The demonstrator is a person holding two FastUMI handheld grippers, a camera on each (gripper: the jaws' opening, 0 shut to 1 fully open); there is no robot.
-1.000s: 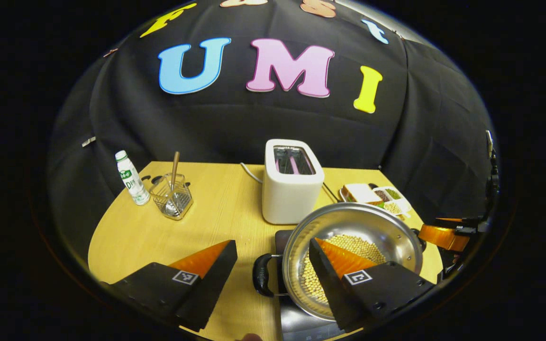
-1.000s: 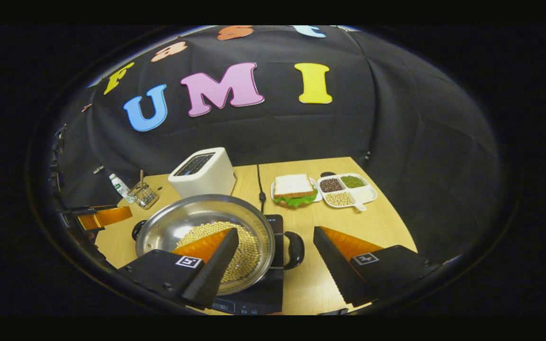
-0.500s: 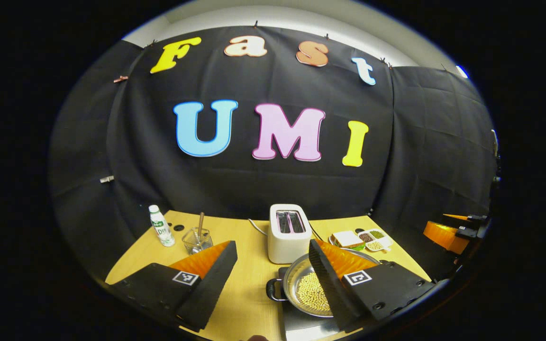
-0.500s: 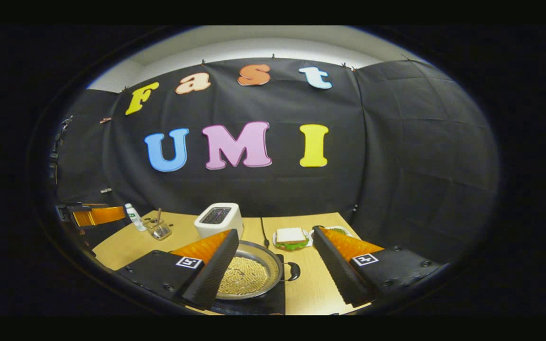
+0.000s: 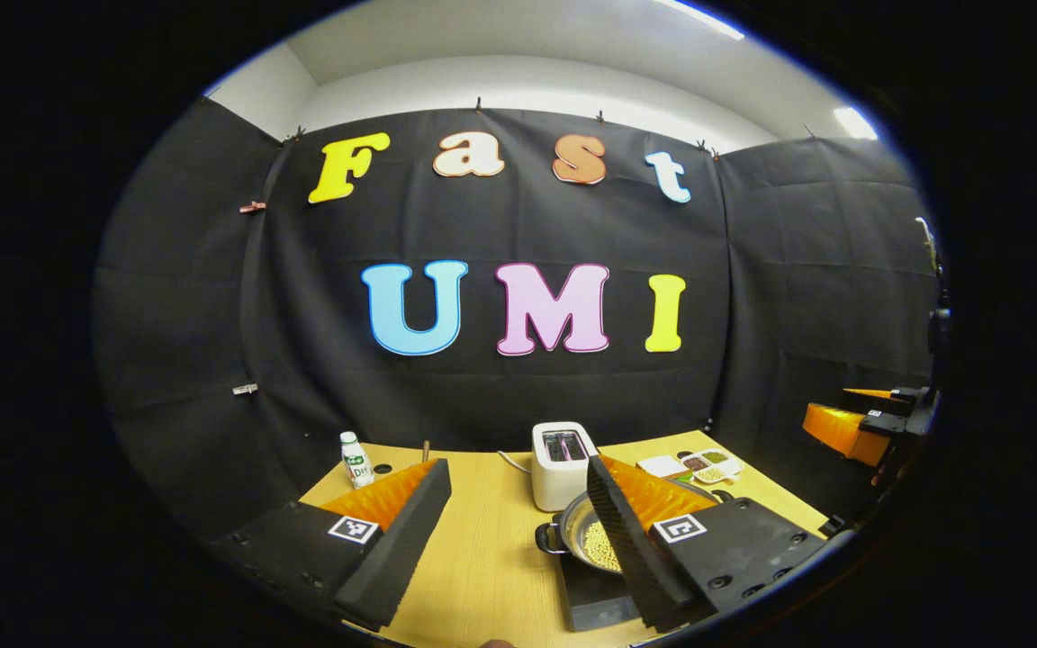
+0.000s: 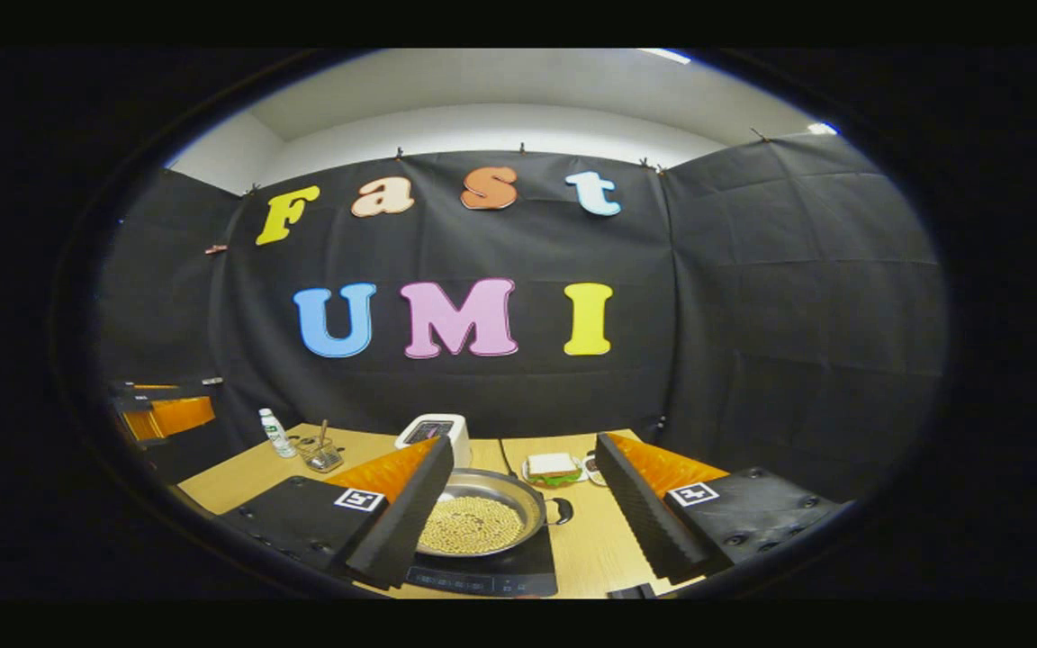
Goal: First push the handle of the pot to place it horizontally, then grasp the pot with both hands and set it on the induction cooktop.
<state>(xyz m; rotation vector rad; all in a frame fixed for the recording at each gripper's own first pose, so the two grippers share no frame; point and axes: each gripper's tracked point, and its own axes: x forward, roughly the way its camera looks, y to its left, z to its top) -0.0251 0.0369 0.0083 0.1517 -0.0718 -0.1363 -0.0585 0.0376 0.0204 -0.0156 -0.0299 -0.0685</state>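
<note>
Both grippers have drawn back and risen since a second ago, so the bench and everything on it now look smaller and farther off. The left gripper [image 5: 518, 504] has its fingers spread wide apart with nothing between them, held above the near edge of the wooden bench [image 5: 482, 558]. The right gripper [image 6: 523, 490] is likewise wide open and empty, well clear of the bench. The pot [image 6: 481, 519], a shallow steel pan holding pale yellow beans, sits flat on the black induction cooktop [image 6: 491, 576] near the front of the bench. One dark side handle [image 6: 560, 511] sticks out level to the right in the right gripper view, and the other handle [image 5: 547, 537] points left in the left gripper view, where the left gripper's right finger hides part of the pot. Behind the pot stands a white toaster [image 5: 563, 452] with a cable trailing from it. To the right of the toaster lie a sandwich [image 6: 552, 466] on a plate and a white divided tray [image 5: 706, 464] of dried beans. At the far left of the bench stand a small white bottle [image 5: 356, 458] and, near it, a clear cup [image 6: 321, 453] with a stick in it.
</note>
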